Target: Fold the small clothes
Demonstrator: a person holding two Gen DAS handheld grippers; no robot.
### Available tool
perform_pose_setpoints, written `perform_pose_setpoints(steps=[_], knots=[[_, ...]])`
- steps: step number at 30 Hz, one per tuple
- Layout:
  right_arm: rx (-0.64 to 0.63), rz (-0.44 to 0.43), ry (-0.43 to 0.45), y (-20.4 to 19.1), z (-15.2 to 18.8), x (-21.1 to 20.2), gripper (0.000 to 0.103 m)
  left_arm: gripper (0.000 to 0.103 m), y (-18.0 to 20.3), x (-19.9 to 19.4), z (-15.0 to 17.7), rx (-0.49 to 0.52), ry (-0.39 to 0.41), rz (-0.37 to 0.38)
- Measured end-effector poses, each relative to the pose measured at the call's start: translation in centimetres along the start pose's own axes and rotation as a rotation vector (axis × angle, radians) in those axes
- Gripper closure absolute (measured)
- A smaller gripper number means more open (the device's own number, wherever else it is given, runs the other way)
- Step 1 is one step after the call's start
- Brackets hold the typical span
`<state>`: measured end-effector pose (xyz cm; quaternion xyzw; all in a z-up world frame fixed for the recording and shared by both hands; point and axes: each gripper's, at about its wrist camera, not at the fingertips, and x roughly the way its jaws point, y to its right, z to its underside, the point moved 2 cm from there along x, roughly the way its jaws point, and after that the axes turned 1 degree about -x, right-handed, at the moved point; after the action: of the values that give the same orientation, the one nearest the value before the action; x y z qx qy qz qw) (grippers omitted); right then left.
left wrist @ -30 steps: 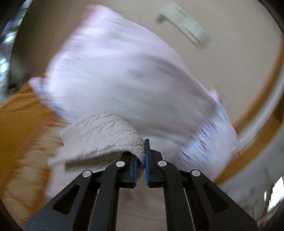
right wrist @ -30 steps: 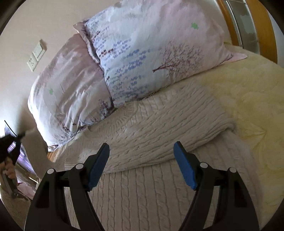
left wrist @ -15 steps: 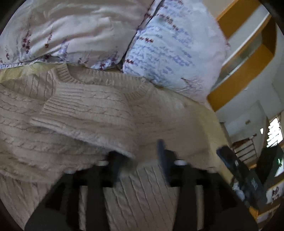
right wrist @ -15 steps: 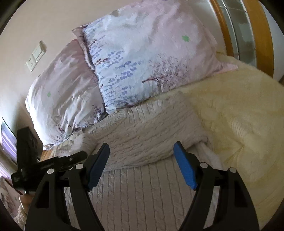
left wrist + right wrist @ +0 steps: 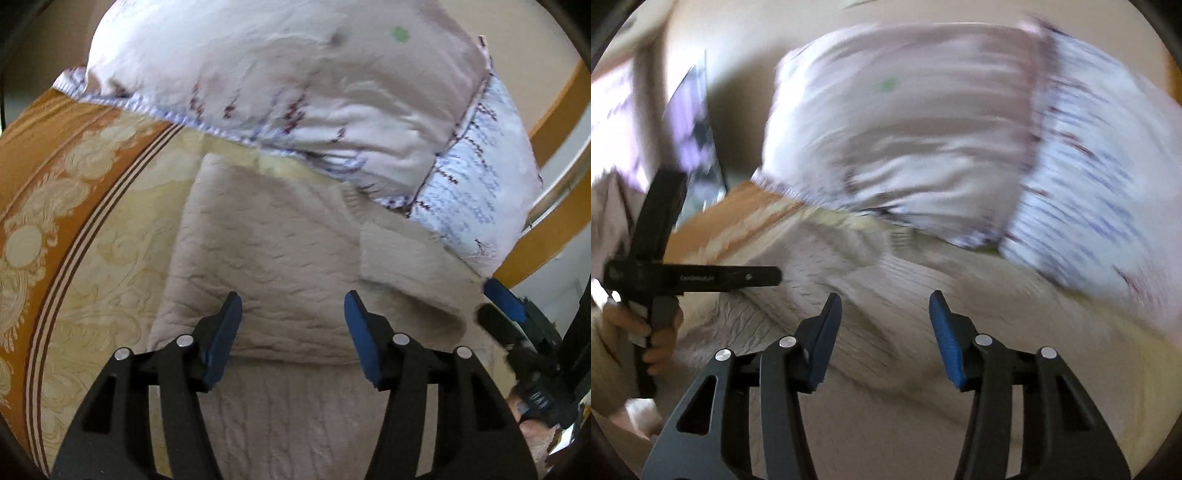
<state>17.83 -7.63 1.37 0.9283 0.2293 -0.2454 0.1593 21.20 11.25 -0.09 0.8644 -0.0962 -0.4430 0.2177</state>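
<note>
bed's orange border [image 5: 33, 177] lies left of the folded sweater [image 5: 266, 266].

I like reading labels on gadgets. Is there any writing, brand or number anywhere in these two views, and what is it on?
Pale lettering on the flat black bar of the left gripper, right wrist view: too blurred to read.
White characters on the black body of the right gripper, left wrist view: too small and blurred to read.
Cream cable-knit sweater and floral pillows: no text.

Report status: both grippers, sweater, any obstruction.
Left gripper open, empty. Right gripper closing, nothing between pads. Cable-knit sweater on bed, sleeves folded in. Pillows crowd its collar.
</note>
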Motion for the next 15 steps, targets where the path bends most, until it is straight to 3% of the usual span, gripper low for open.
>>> perform_pose_setpoints(steps=[5, 6, 7, 9, 15], knots=[[-0.072, 0.084, -0.108, -1.4, 0.7, 4.2, 0.052, 0.045, -0.2, -0.1, 0.5, 0.016, 0.007, -0.004], [-0.068, 0.120, -0.127, -1.0, 1.1, 4.7, 0.059, 0.043, -0.1, 0.0, 0.6, 0.018, 0.008, 0.000], [-0.048, 0.130, -0.137, -0.4, 1.5, 4.9, 0.080, 0.043, -0.1, -0.1, 0.7, 0.021, 0.010, 0.003], [0.072, 0.106, -0.121, 1.7, 1.9, 4.1, 0.094, 0.040, -0.1, 0.0, 0.7, 0.027, 0.011, 0.008], [0.487, 0.116, 0.049, 9.2, 4.1, -2.2, 0.096, 0.035, 0.0, 0.1, 0.7, 0.020, 0.014, 0.025]])
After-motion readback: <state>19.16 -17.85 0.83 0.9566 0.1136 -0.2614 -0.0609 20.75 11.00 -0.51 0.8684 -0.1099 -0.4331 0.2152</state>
